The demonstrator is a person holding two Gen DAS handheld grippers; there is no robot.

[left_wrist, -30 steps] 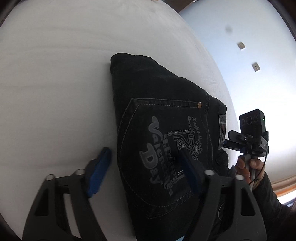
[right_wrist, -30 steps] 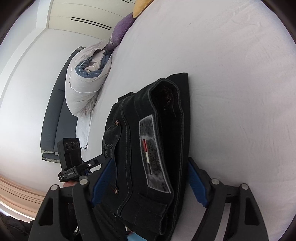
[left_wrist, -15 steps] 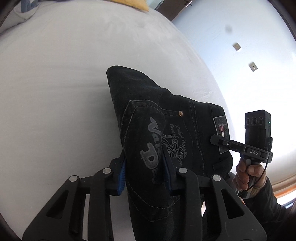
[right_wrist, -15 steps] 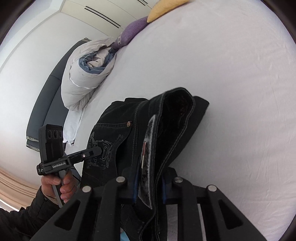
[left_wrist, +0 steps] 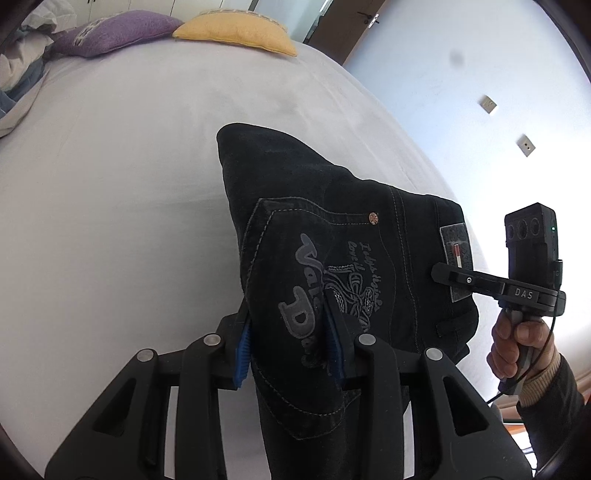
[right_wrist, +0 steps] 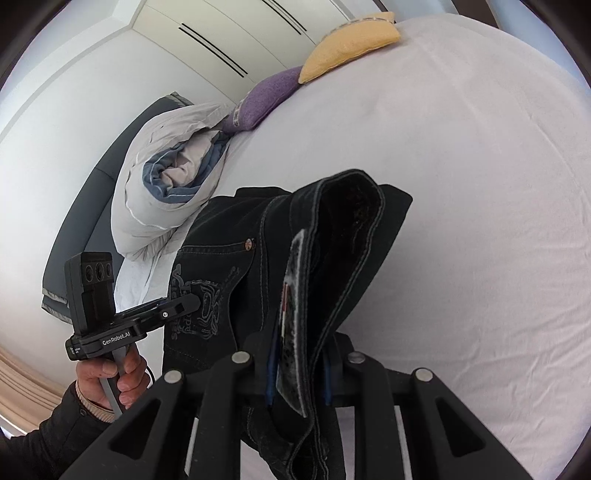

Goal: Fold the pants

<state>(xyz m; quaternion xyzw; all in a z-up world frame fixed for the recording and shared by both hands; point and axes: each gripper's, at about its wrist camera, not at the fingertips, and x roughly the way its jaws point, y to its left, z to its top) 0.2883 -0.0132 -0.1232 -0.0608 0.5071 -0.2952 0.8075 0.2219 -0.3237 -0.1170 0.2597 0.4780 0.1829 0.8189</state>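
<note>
- The black pants [left_wrist: 332, 229] sit at the near edge of the white bed [left_wrist: 129, 184], already in a compact bundle, with the back pocket and its grey printed lettering facing up.
- The left gripper [left_wrist: 290, 332] has its blue pads pressed on the pocket side of the bundle; its jaws have just been closing and now hold the denim between them at a narrow gap.
- The right gripper [right_wrist: 297, 373] pinches the waistband end, where the grey label patch [right_wrist: 291, 317] stands on edge between its pads. Its jaws have likewise just closed, and now grip the thick band.
- Taking both near corners at once looks meant to keep the layers together, so the bundle can be carried or turned over as one piece, not sliding apart.
- In the right wrist view the waistband gapes open above the pads, so the far part of the fold looks loose and may sag.
- Ahead, toward the far side, the sheet lies flat and bare: ample room to lay the fold forward.
- Far off at the head end lie a yellow pillow [left_wrist: 236, 33] and a purple pillow [left_wrist: 114, 31], well apart from the pants.
- A rolled duvet [right_wrist: 173, 173] lies at the far left edge, near the pocket side of the bundle, so leftward room is tighter.
- To the right the bed's edge drops toward the pale wall [left_wrist: 498, 74]; drifting that way risks the cloth hanging off.
</note>
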